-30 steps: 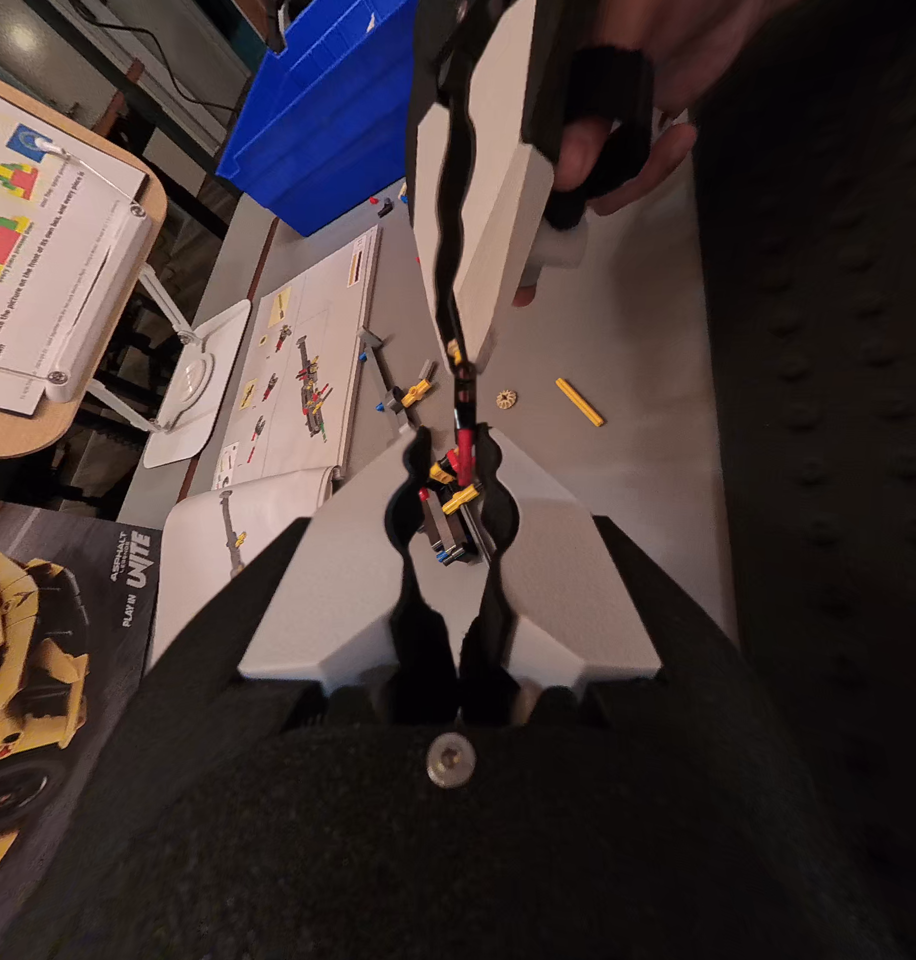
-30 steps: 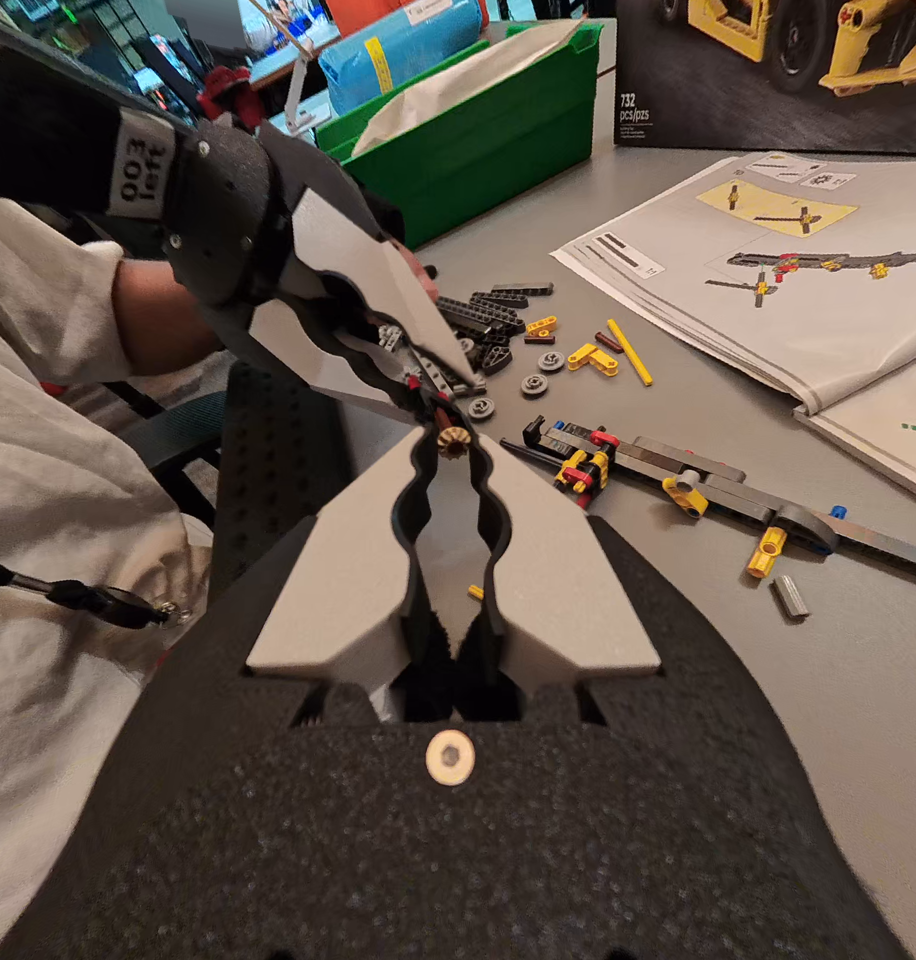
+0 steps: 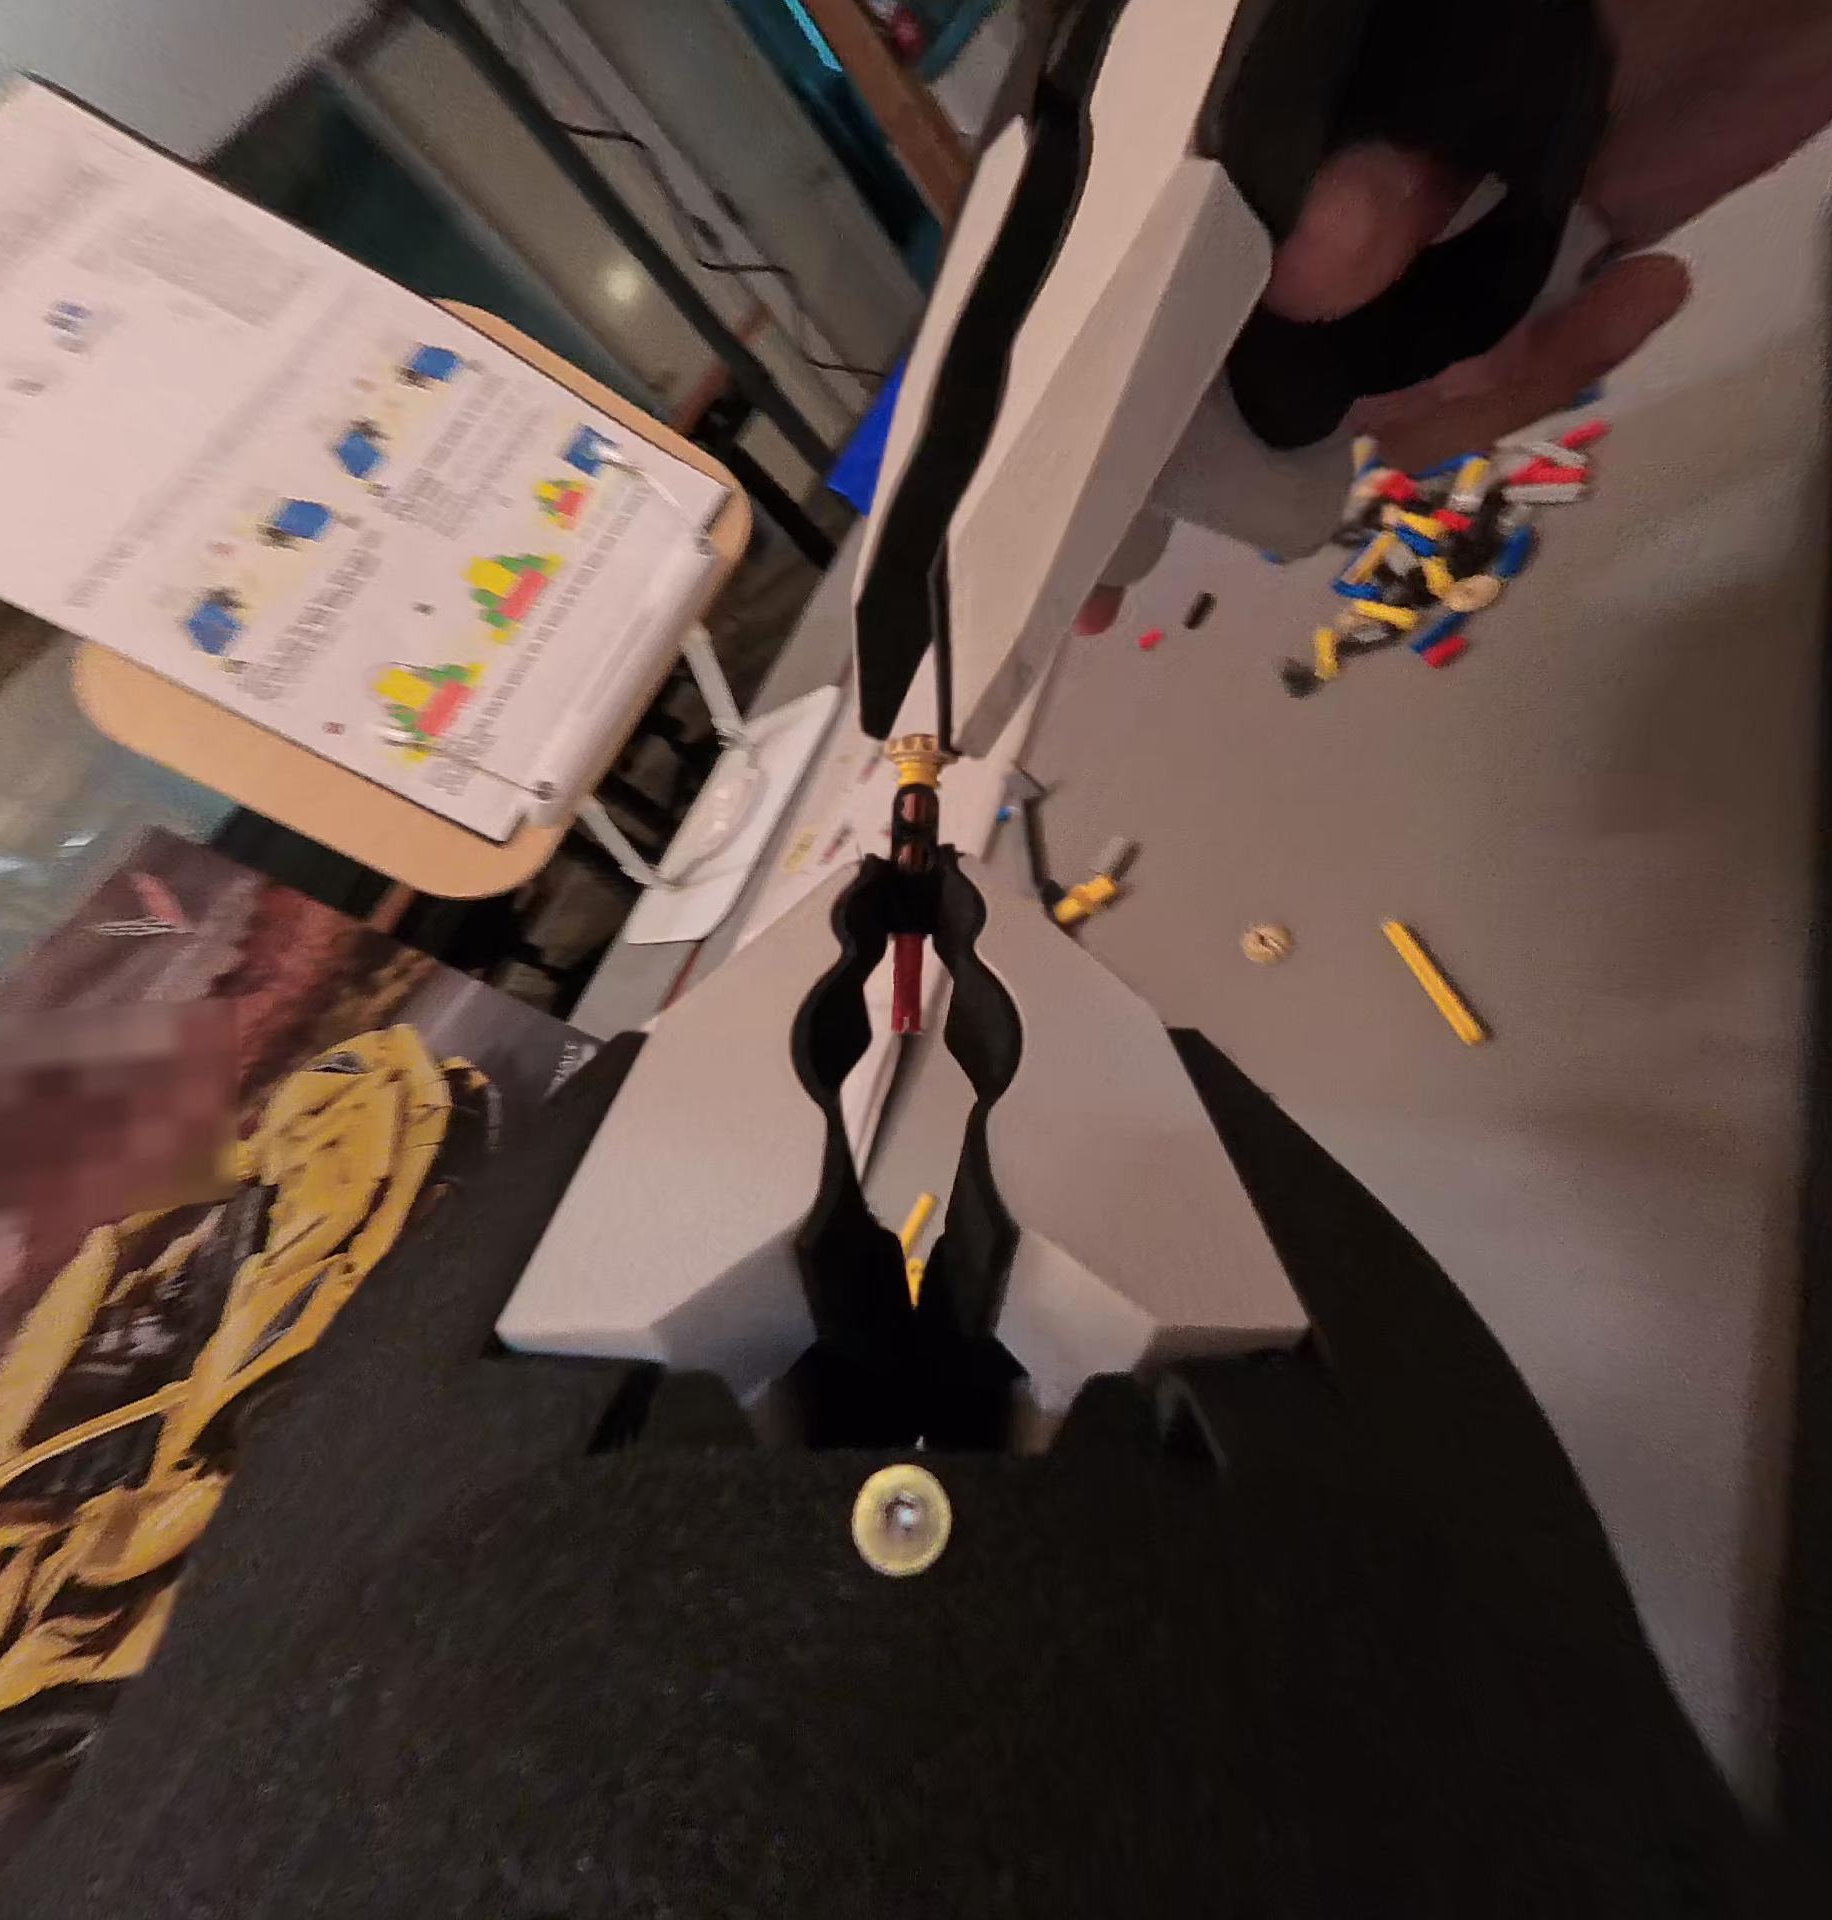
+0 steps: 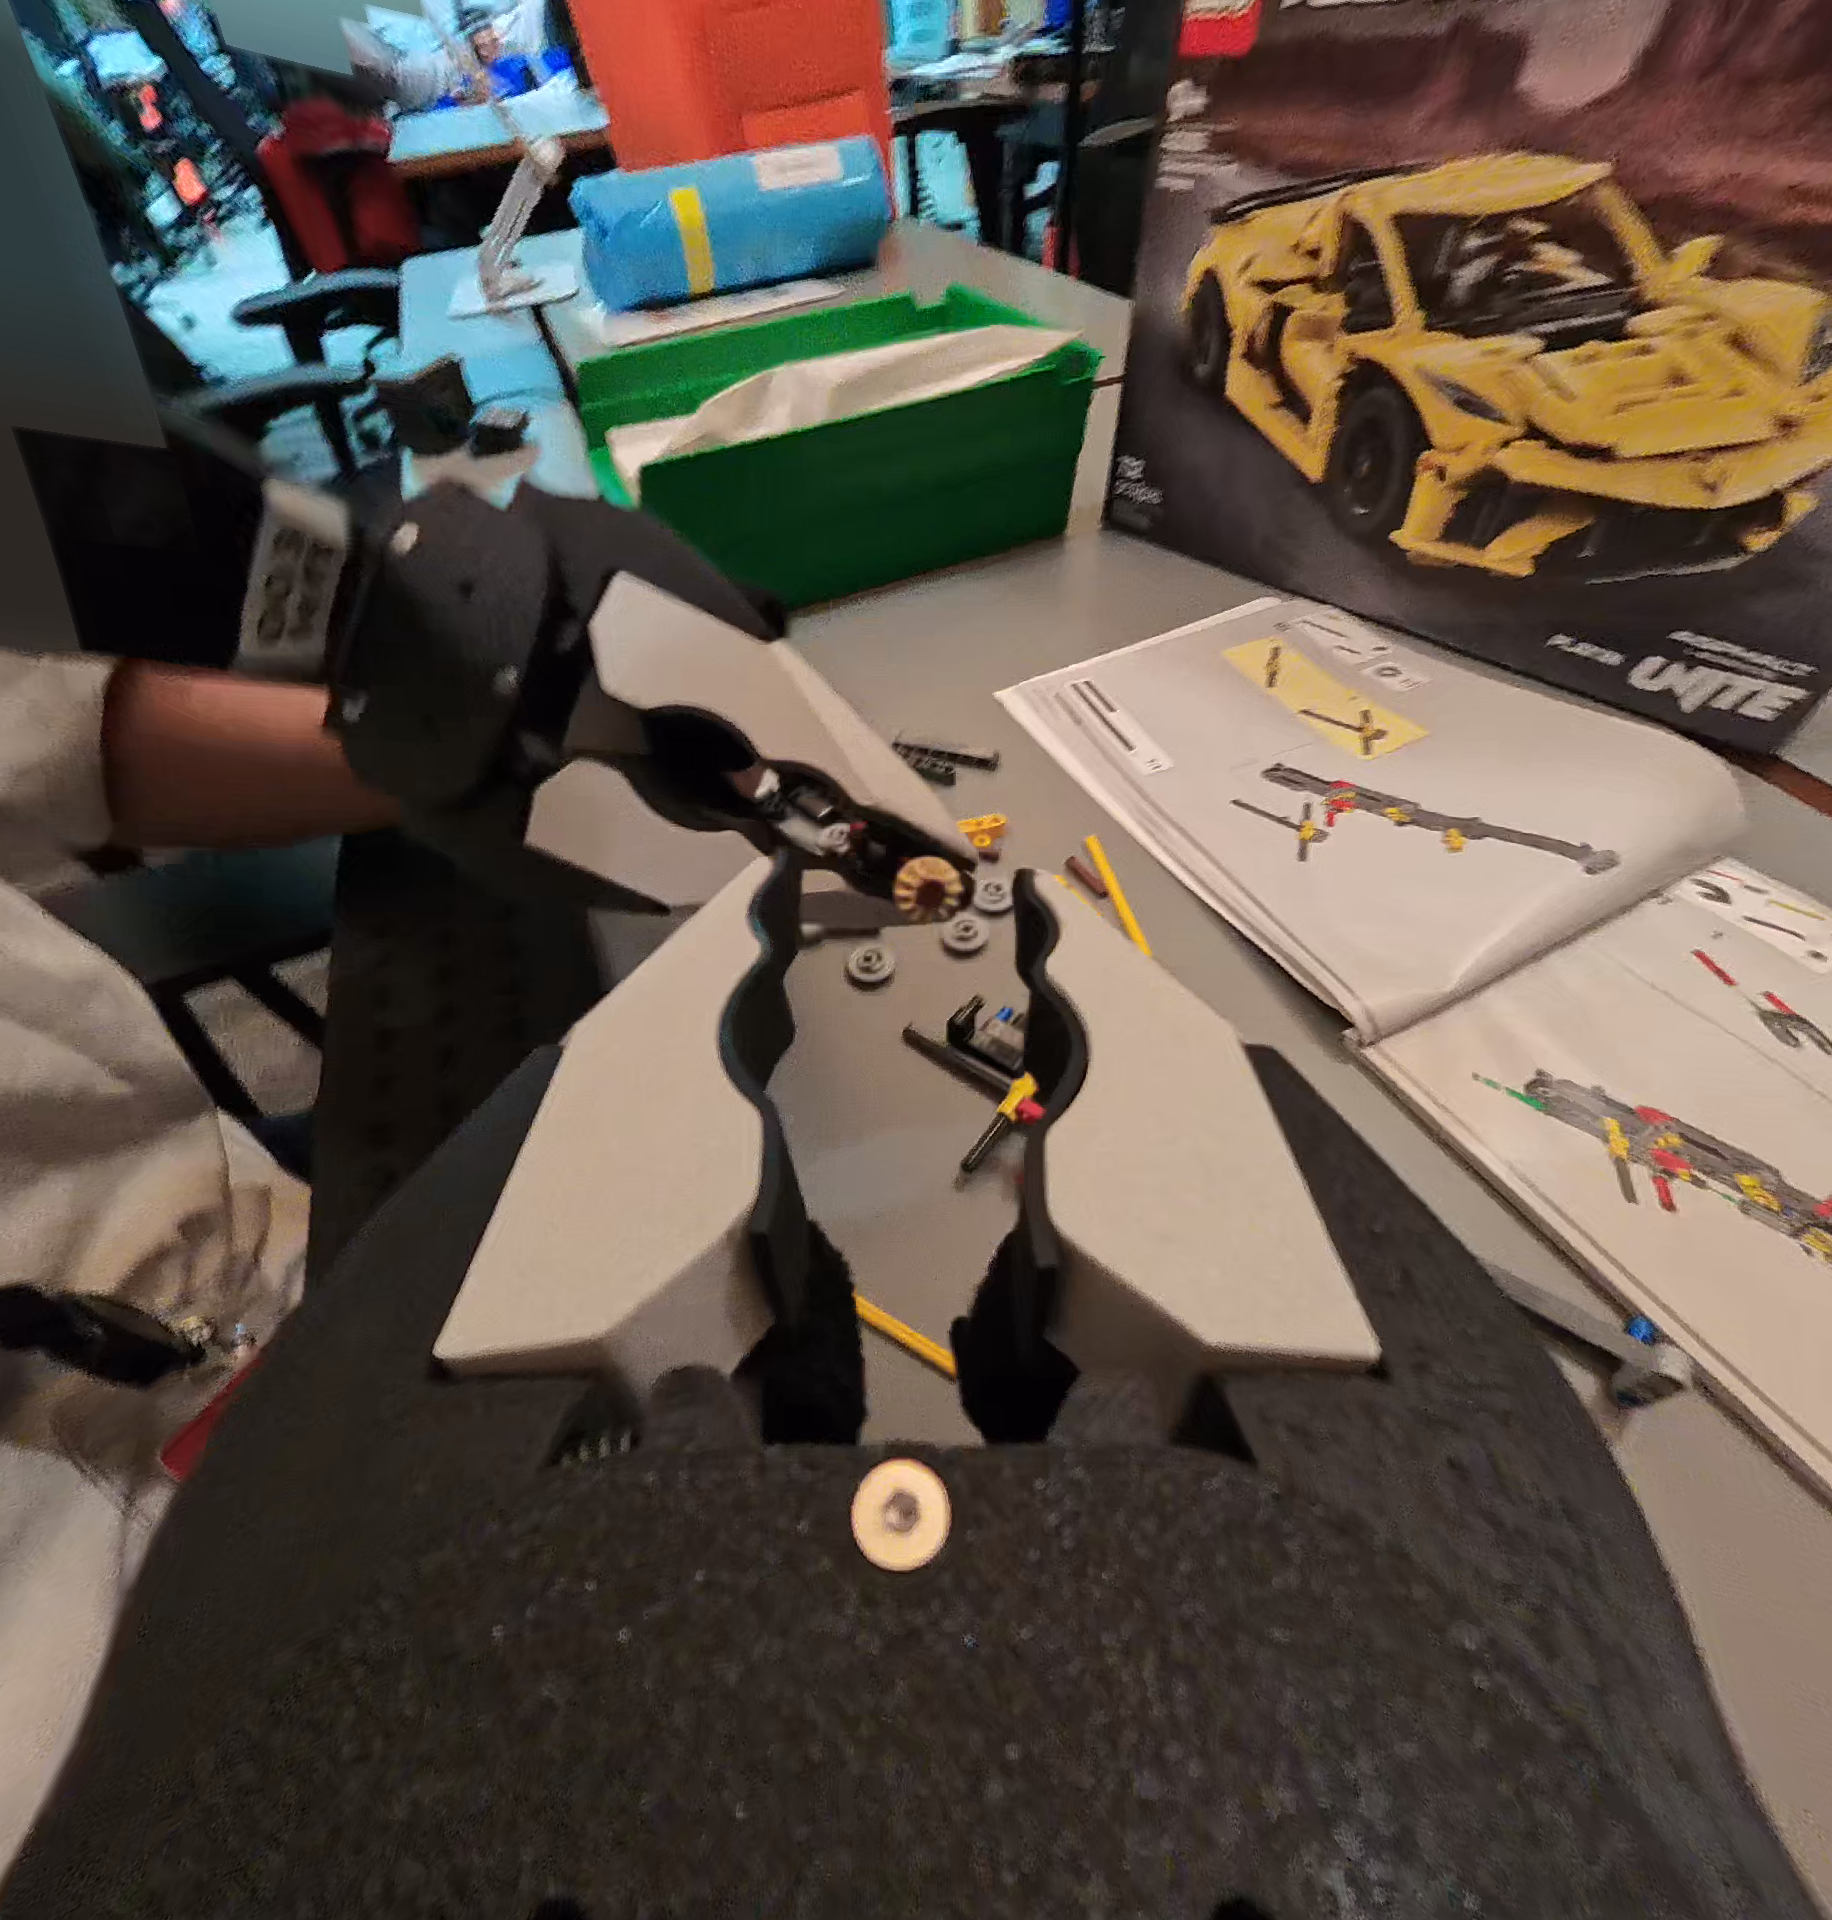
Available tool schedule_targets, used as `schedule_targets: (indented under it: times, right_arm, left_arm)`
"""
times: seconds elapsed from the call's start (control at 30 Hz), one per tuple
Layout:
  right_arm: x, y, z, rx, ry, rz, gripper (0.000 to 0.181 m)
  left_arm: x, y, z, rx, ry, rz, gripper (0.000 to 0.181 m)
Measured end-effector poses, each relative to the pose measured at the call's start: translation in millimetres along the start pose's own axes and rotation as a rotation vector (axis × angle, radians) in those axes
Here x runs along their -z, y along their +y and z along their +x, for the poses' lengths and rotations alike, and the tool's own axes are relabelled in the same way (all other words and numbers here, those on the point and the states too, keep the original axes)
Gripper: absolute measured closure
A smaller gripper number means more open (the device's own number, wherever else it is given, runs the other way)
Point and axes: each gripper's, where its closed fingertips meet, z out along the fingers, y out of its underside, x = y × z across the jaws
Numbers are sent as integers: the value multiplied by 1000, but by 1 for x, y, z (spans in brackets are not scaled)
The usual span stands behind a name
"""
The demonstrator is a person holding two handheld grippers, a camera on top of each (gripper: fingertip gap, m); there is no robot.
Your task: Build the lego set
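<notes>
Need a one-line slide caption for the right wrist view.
Right hand-held gripper open just before a tan gear on the small assembly pinched by the left hand-held gripper.

Office workroom: desks (image 4: 496, 281), swivel chairs (image 4: 309, 301), bins (image 4: 850, 457).

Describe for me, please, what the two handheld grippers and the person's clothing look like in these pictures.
Both the left gripper and the right gripper share one design: a rough black foam-like body, a round metal screw in its middle, and two pale grey wedge-shaped fingers lined with wavy black pads. The left gripper's body carries a white label. The person wears a loose white sleeve and a black finger strap.
</notes>
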Motion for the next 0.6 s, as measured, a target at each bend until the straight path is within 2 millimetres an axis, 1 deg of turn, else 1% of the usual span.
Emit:
schedule_targets:
  times: [0.03, 0.1, 0.17, 0.2, 0.27, 0.33, 0.4, 0.47, 0.6]
  right_arm:
    - [1, -3, 3, -36, 16, 1, 136]
    - [-2, -6, -2, -118, -29, -12, 127]
    - [-5, -12, -8, -156, -74, 1, 128]
    - [-7, -12, -7, -151, -71, -4, 131]
    - [-11, -4, -5, -123, -57, -65, 138]
    - [-12, -8, -6, -119, -58, -46, 150]
    - [-12, -9, -4, -113, -55, -48, 156]
    - [-12, -7, -3, -105, -61, -75, 156]
    - [-9, 3, 4, -67, -49, -158, 157]
  left_arm:
    - [0, -4, -5, -4, -51, 10, 175]
    - [0, -10, -9, -12, -106, 29, 175]
    - [0, -15, -9, -20, -134, 42, 175]
    - [0, -17, -10, -25, -145, 48, 175]
    - [2, -20, -13, -21, -173, 54, 175]
    - [2, -20, -13, -2, -164, 55, 175]
    - [3, -21, -13, 2, -174, 62, 175]
    - [2, -20, -11, 12, -160, 61, 174]
    - [1, -11, -6, 136, -76, 67, 151]
